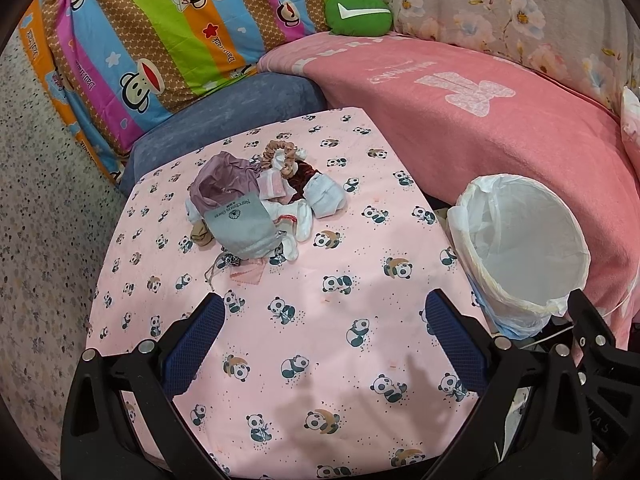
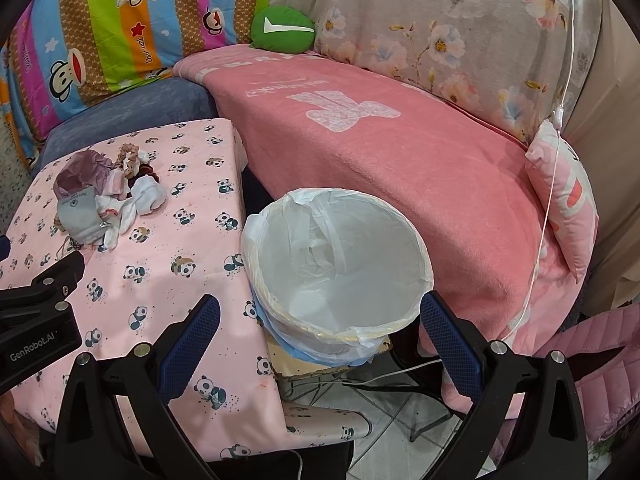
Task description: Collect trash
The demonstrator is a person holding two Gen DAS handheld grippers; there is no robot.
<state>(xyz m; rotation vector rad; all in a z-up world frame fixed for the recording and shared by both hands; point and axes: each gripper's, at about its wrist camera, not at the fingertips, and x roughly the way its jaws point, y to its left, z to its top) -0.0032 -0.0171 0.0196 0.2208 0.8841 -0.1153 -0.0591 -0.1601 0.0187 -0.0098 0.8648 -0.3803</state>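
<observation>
A heap of trash (image 1: pixel 256 204) lies on the pink panda-print table (image 1: pixel 304 360): a grey drawstring pouch (image 1: pixel 244 228), a mauve pouch (image 1: pixel 224 180), white crumpled tissues (image 1: pixel 324 198), scrunchies (image 1: pixel 280 156) and a small pink scrap (image 1: pixel 250 274). My left gripper (image 1: pixel 326 314) hovers open over the cloth, short of the heap, holding nothing. A bin lined with a white bag (image 2: pixel 340 264) stands right of the table, also visible as the bin (image 1: pixel 520 248) in the left wrist view. My right gripper (image 2: pixel 320 320) is open above the bin's near rim. The heap (image 2: pixel 108 200) sits far left there.
A pink blanket (image 2: pixel 400 152) covers the sofa behind the bin, with a green cushion (image 2: pixel 282 30), a striped cartoon pillow (image 1: pixel 152 40) and a floral cover (image 2: pixel 440 32). A white cable (image 2: pixel 556 184) hangs at right. The left gripper's body (image 2: pixel 36 320) juts in at the left edge.
</observation>
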